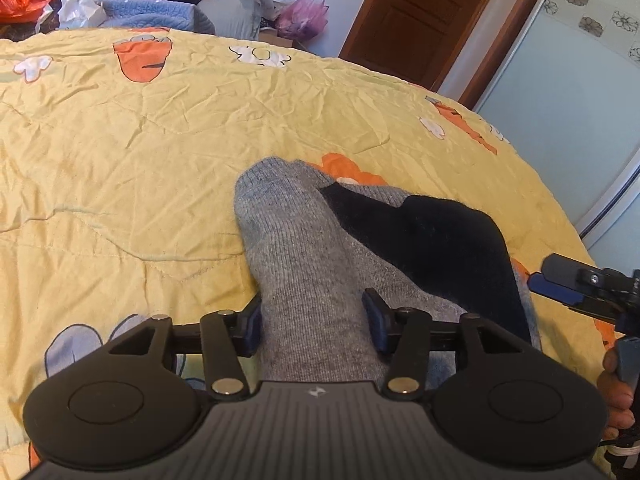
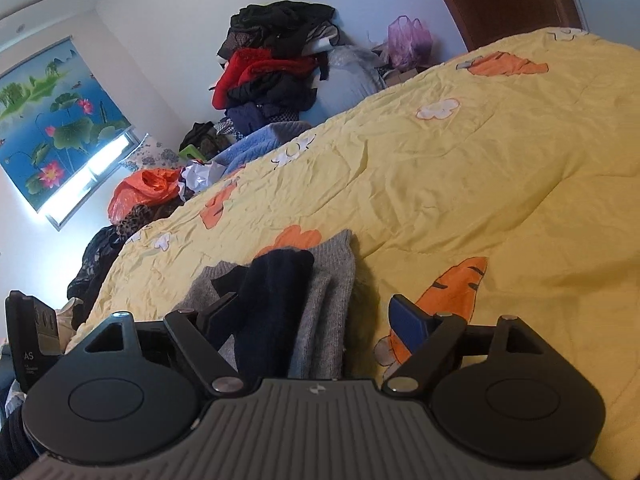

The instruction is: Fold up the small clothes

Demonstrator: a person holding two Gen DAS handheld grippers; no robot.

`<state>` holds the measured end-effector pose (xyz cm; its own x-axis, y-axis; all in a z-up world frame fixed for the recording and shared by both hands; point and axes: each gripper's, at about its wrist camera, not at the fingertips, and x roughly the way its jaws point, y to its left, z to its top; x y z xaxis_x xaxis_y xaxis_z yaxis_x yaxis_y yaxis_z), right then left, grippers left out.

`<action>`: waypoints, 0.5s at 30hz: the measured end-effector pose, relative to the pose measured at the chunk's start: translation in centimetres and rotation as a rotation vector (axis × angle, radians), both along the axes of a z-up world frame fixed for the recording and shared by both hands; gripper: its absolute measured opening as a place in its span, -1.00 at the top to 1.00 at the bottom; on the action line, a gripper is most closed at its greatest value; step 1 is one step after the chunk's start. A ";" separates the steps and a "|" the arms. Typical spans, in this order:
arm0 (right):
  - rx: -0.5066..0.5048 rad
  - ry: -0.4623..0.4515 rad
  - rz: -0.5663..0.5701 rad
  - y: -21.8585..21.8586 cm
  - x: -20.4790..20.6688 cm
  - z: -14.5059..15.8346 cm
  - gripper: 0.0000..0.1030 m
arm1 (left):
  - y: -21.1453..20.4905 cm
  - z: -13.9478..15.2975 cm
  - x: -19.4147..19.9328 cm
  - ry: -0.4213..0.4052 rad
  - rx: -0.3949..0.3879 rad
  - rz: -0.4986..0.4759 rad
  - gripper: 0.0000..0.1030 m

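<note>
A pair of grey socks (image 1: 304, 264) with dark navy toe and heel parts (image 1: 432, 240) lies stacked on the yellow quilt (image 1: 140, 160). My left gripper (image 1: 314, 320) is right over the near end of the grey sock. Its fingers stand on either side of the fabric, which also spreads under the right finger, so the jaws are open. In the right wrist view the same socks (image 2: 332, 288) lie just ahead, the navy part (image 2: 272, 292) beside the left finger. My right gripper (image 2: 316, 316) is wide open and holds nothing. It also shows at the right edge (image 1: 560, 284) of the left wrist view.
The quilt bears orange carrot prints (image 2: 448, 296) and white flowers. A heap of clothes (image 2: 272, 68), an orange bag (image 2: 148, 188) and a pink bag (image 1: 300, 16) sit past the bed's far edge. A brown door (image 1: 416, 12) and a wardrobe panel (image 1: 560, 100) stand at the right.
</note>
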<state>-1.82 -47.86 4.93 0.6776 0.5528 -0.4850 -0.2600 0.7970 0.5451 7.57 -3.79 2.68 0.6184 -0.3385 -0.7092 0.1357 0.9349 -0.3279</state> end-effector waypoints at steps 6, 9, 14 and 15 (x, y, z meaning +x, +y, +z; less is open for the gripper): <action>-0.047 0.014 0.095 1.3 -0.6 0.1 -0.43 | 0.8 0.7 -1.0 0.001 -0.016 0.028 -0.14; -0.036 0.027 0.113 1.4 -0.8 -0.2 -0.35 | 1.6 0.9 -2.3 -0.013 -0.032 0.029 -0.25; -0.070 0.017 0.122 1.7 -1.3 -0.4 -0.18 | 2.5 0.6 -4.0 -0.011 -0.076 0.029 -0.26; -0.075 0.006 0.116 1.7 -1.4 -0.2 -0.17 | 2.6 0.5 -4.2 -0.007 -0.086 0.030 -0.26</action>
